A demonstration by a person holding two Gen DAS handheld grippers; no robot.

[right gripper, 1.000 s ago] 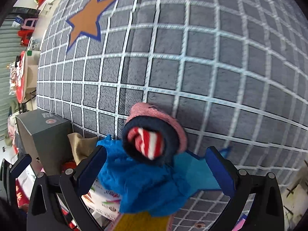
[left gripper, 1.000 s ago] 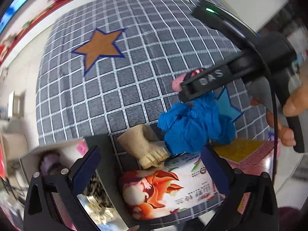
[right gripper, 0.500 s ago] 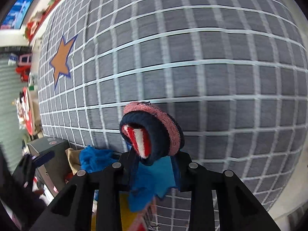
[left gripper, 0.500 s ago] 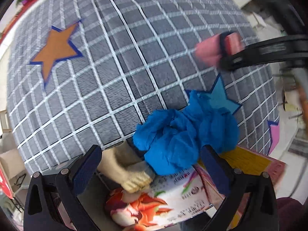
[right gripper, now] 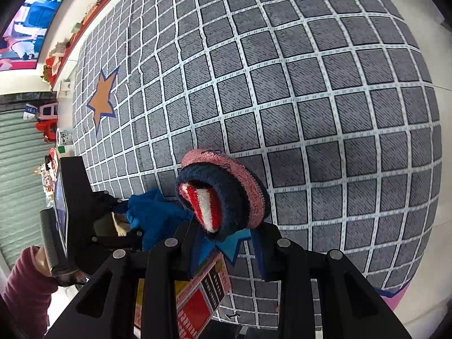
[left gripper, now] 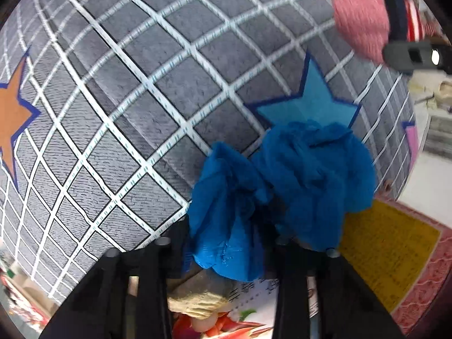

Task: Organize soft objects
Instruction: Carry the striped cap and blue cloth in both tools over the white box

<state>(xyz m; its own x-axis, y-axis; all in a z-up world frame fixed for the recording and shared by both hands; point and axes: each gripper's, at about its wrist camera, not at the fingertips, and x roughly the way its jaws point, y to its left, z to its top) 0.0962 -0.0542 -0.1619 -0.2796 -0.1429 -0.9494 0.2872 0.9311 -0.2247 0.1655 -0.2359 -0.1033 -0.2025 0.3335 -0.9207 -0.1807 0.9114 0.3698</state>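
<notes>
My left gripper is shut on a crumpled blue cloth, which bulges out above and to the right of the jaws. My right gripper is shut on a rolled sock bundle, pink outside, navy inside, with a red-and-white striped core, held above the rug. In the left wrist view the bundle and the right gripper's dark body show at the top right. In the right wrist view the left gripper and the blue cloth sit at the left. A beige sock lies under the left gripper.
A grey rug with a white grid covers the floor, with an orange star and a blue star. A printed tissue pack and a yellow and red box lie at the rug's near edge.
My left gripper has moved in and shut on the blue cloth. My right gripper, holding the sock bundle, has lifted it away to the right.
</notes>
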